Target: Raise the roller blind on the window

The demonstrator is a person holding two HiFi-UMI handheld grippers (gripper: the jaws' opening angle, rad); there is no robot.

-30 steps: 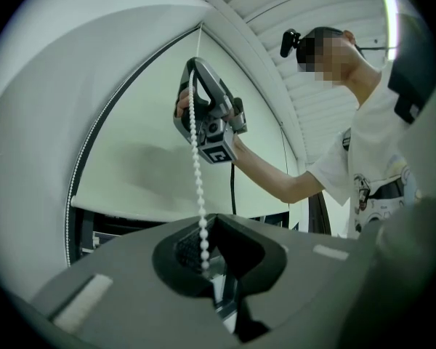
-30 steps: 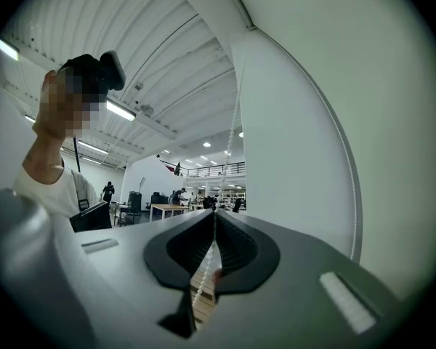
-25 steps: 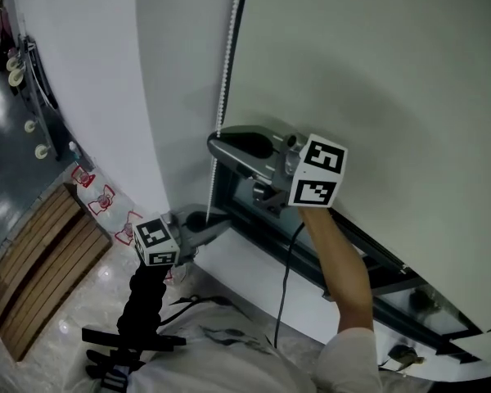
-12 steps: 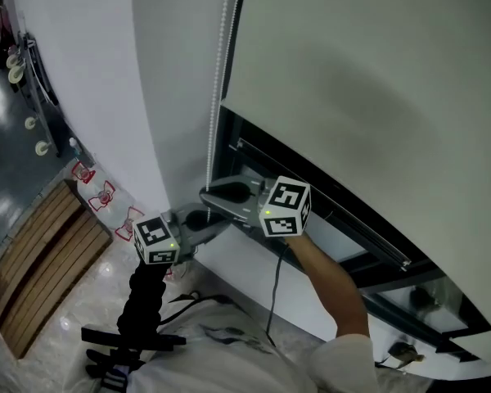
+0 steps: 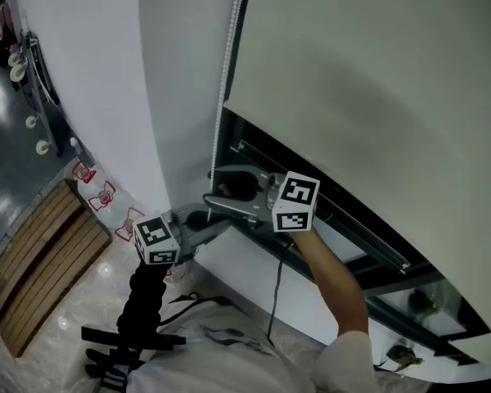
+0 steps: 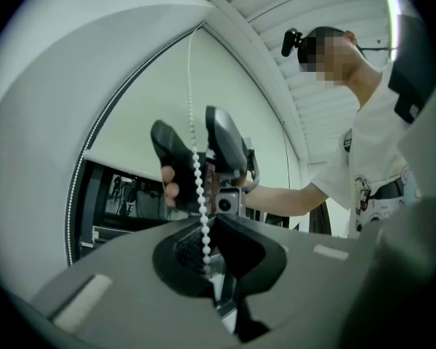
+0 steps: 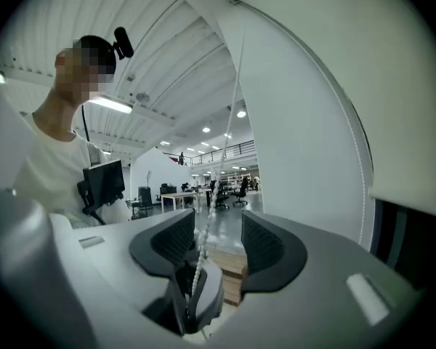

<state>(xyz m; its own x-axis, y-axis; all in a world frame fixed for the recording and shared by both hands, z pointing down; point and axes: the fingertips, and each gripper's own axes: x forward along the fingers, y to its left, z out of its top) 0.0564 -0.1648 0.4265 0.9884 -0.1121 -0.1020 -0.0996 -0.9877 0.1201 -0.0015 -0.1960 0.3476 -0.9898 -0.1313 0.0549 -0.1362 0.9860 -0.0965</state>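
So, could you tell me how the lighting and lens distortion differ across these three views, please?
Head view: even, soft light, with a faint broad shadow on the roller blind and sheen on the floor. Left gripper view: strong fisheye bending, black corners; the bead chain is crisp. Right gripper view: same fisheye bend, a bright ceiling light behind, the chain soft up close.

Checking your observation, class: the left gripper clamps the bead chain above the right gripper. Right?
No, below. The left gripper view shows the left gripper clamping the bead chain below the right gripper, whose jaws are opening around it.
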